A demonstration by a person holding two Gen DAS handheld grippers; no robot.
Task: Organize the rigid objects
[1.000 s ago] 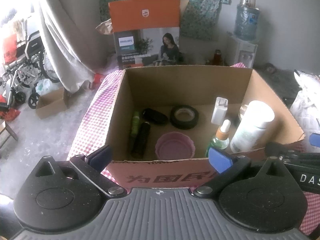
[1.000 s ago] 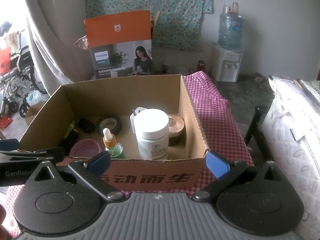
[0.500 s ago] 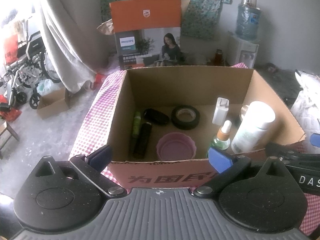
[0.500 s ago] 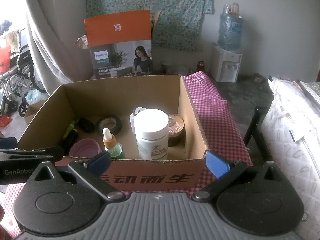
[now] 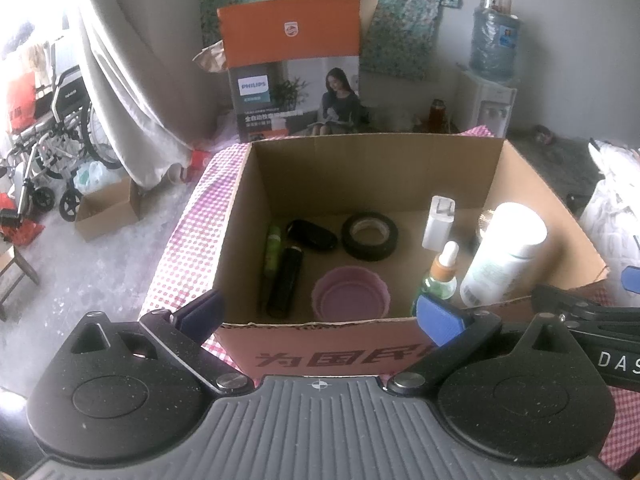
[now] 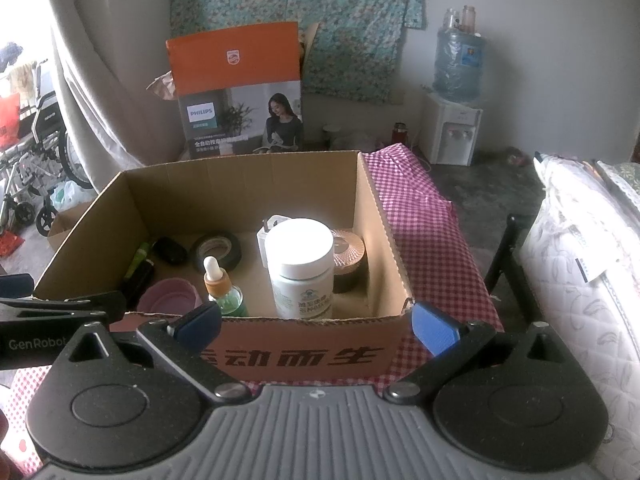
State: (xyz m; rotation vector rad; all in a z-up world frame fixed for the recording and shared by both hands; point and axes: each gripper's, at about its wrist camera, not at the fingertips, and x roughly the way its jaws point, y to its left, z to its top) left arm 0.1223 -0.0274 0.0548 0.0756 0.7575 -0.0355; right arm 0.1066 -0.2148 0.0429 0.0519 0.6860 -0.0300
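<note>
Okay, your left gripper [image 5: 320, 314] and right gripper [image 6: 316, 326] both gape empty just short of the cardboard box [image 5: 372, 168]; ahead inside sit the white bottle [image 6: 301, 268], dropper bottle [image 5: 442, 276], tape roll [image 5: 370, 236].

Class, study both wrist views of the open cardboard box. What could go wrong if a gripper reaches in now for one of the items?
1. The tall white bottle and the dropper bottle stand upright close behind the box's near wall; a reach past them might topple either.
2. The black tube lies against the green tube, so the fingers may catch both.
3. The left gripper and right gripper, both open, hover side by side and might collide.
</note>
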